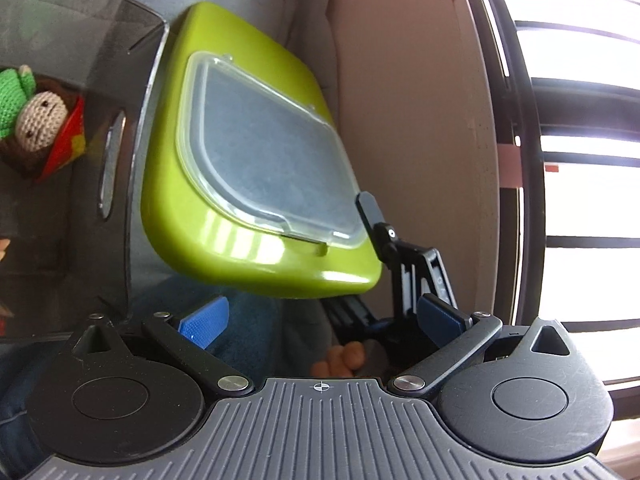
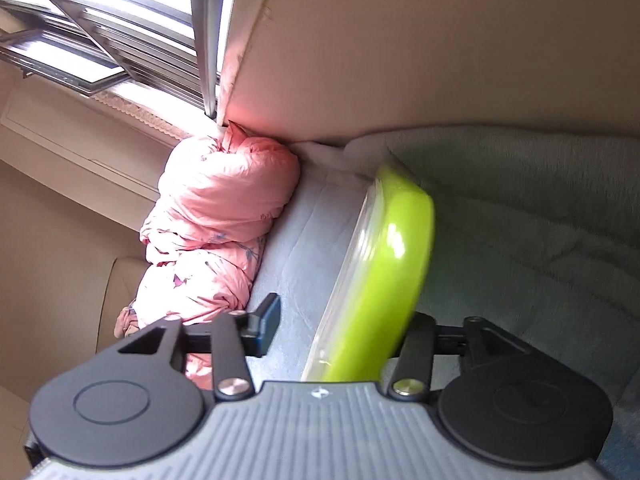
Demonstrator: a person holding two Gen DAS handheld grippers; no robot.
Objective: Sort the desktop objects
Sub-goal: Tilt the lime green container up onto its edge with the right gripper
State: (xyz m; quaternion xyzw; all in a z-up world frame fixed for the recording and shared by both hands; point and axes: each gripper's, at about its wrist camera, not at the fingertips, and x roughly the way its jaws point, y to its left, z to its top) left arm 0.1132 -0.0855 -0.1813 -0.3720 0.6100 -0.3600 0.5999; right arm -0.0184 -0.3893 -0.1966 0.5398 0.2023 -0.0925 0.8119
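Observation:
A lime-green box with a clear plastic lid hangs tilted just beyond my left gripper, whose blue pads stand wide open with nothing between them. One black finger of the right gripper lies at the box's lower right corner. In the right wrist view the green box stands edge-on between the jaws of my right gripper. The left finger stands apart from the lid side with a visible gap. The other finger is hidden behind the box.
A smoky transparent bin stands left of the box, holding a crochet doll in green. A pink quilt is bundled on a grey sheet against a beige wall. Barred windows sit beyond.

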